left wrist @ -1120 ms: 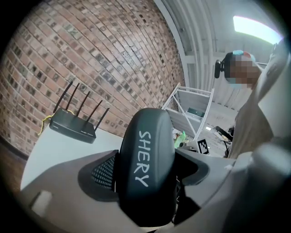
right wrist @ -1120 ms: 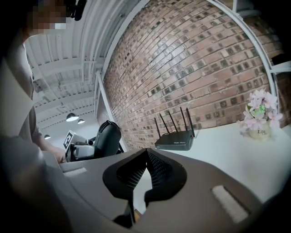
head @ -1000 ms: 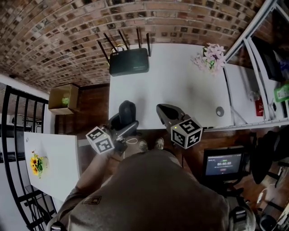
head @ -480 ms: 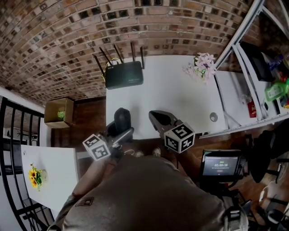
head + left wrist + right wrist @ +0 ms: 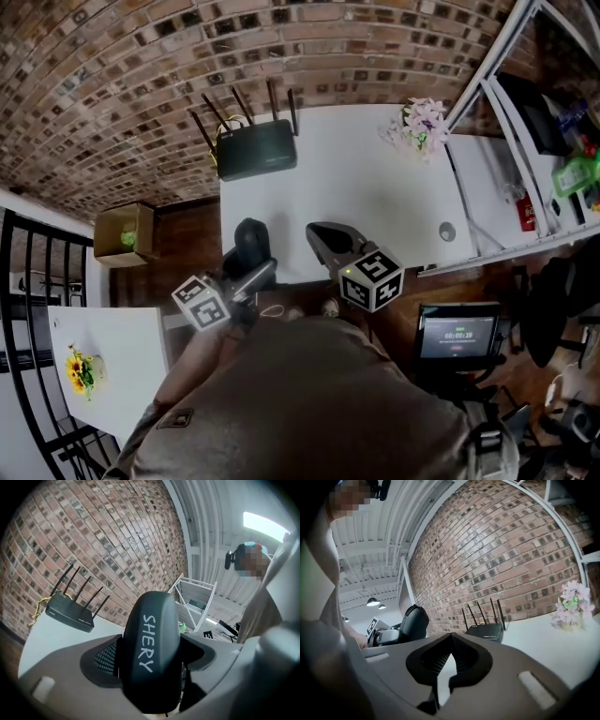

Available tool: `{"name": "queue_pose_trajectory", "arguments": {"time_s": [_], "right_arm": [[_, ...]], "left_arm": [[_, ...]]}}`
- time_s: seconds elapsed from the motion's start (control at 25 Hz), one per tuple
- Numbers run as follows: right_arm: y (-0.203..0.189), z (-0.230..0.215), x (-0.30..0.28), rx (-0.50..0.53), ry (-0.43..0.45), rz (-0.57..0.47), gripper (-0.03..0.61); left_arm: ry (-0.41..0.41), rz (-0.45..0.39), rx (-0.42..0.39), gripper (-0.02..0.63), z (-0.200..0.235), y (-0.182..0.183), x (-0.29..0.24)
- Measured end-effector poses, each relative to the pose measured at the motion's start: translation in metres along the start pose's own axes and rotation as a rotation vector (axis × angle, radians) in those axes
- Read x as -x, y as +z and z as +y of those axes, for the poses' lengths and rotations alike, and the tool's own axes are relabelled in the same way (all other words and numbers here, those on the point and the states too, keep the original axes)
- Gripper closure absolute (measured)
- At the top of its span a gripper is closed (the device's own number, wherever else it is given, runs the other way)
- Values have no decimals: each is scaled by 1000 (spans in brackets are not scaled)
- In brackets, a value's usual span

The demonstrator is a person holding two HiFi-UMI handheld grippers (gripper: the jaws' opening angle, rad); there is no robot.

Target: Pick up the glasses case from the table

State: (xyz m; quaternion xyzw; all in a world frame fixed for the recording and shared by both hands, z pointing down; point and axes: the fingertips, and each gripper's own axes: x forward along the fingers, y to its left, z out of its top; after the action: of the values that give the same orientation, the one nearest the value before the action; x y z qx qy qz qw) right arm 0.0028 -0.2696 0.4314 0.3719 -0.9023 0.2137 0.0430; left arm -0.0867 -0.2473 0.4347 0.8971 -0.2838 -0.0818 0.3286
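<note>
The black glasses case (image 5: pixel 151 639), with "SHERY" in white on it, stands upright between the jaws of my left gripper (image 5: pixel 150 667), which is shut on it. In the head view the case (image 5: pixel 250 240) is at the near left edge of the white table (image 5: pixel 375 202), above the left gripper (image 5: pixel 246 274). The right gripper view shows the case (image 5: pixel 415 620) off to the left. My right gripper (image 5: pixel 328 240) hovers over the table's near edge; its jaws (image 5: pixel 451 641) meet at the tips with nothing between them.
A black router (image 5: pixel 255 147) with antennas sits at the table's far left by the brick wall. A pink flower pot (image 5: pixel 416 127) is at the far right, with a small round object (image 5: pixel 446 231) near the right edge. Metal shelving (image 5: pixel 525 141) stands to the right and a cardboard box (image 5: pixel 127 232) on the floor to the left.
The head view has shifted a little. Both grippers stay at the table's near edge, and the left one still holds the case.
</note>
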Motion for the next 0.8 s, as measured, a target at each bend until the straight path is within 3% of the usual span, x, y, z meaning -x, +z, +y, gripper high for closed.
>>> {"name": "queue_pose_trajectory", "arguments": {"time_s": [0.8], "right_arm": [[0, 1, 11, 9, -15, -11, 568]], "left_arm": [[-17, 3, 9, 247, -6, -9, -1]]}}
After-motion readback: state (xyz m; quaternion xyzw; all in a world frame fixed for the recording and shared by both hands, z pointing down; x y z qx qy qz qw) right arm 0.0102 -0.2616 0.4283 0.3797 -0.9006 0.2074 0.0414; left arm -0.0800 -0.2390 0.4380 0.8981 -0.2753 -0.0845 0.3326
